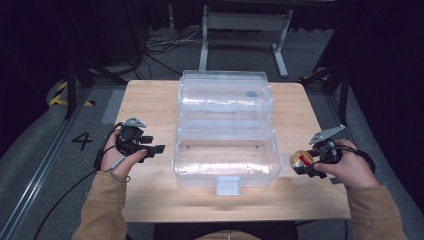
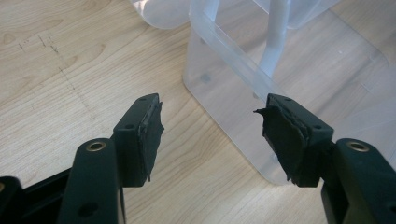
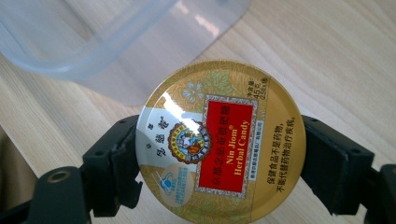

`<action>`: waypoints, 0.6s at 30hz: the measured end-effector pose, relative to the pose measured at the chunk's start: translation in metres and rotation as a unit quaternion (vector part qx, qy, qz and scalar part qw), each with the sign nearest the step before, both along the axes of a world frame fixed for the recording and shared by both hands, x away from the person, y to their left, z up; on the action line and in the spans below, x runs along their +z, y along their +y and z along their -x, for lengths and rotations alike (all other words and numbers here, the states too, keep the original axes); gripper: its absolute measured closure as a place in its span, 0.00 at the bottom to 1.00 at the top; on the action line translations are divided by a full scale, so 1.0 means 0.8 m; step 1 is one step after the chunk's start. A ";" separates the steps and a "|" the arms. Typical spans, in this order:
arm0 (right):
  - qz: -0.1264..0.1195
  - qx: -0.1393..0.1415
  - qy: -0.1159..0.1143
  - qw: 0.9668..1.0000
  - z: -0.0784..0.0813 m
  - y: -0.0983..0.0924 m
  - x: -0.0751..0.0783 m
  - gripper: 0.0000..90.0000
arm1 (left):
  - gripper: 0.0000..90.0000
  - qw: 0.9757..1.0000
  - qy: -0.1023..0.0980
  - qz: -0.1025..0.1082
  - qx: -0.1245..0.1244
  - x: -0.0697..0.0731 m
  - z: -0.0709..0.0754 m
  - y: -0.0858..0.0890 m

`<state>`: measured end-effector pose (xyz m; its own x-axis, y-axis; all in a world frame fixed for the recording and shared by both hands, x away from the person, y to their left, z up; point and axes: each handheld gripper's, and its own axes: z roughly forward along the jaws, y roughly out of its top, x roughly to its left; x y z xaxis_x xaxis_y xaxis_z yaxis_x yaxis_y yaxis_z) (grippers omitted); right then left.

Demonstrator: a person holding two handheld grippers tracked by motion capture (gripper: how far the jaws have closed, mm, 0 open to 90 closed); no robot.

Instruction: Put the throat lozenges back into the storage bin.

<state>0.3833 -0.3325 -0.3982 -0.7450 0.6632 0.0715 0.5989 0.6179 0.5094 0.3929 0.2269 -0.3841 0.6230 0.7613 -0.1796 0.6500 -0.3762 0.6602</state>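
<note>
Right now my right gripper (image 1: 303, 162) is clamped on a round candy tin (image 1: 301, 159), one jaw on each side of its rim. In the right gripper view the tin (image 3: 219, 144) faces the camera flat on: gold lid, red label reading "Nin Jiom Herbal Candy", a small picture at its centre. It sits between the jaws above the table (image 3: 327, 60), with the rounded corner of the clear box (image 3: 93, 37) just beyond it.

From the high view, the tin is at the table's right side, just beside the box's near right corner — outside the box, not in it. The box (image 1: 226, 160) stands in the middle of the wooden table (image 1: 150, 100), its lid (image 1: 225, 95) swung back and open behind it, a latch tab (image 1: 227, 185) at the front edge. I can't make out anything lying inside the base.

My left gripper (image 1: 150, 148) is on the other side, near the box's left wall but apart from it. Its jaws stand well apart and hold nothing — in the left gripper view the gripper (image 2: 210, 126) frames bare wood and the box's corner (image 2: 233, 107) between the two black pads (image 2: 149, 135).
</note>
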 end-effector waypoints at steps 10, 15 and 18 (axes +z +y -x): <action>-0.005 0.006 -0.023 1.000 -0.007 0.010 0.021 0.23 | 0.42 1.000 0.001 0.001 0.001 -0.001 0.000 0.000; -0.004 0.012 -0.033 0.999 -0.009 0.017 0.036 0.23 | 0.42 1.000 0.001 0.001 -0.001 -0.001 0.000 0.000; -0.004 0.019 -0.034 0.999 -0.009 0.023 0.042 0.23 | 0.42 1.000 0.002 0.002 -0.001 -0.002 -0.001 0.000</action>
<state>0.3907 -0.3142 -0.3644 -0.7725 0.6345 0.0250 0.5398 0.6355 0.5521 0.3934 0.2267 -0.3855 0.6234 0.7598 -0.1846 0.6519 -0.3746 0.6594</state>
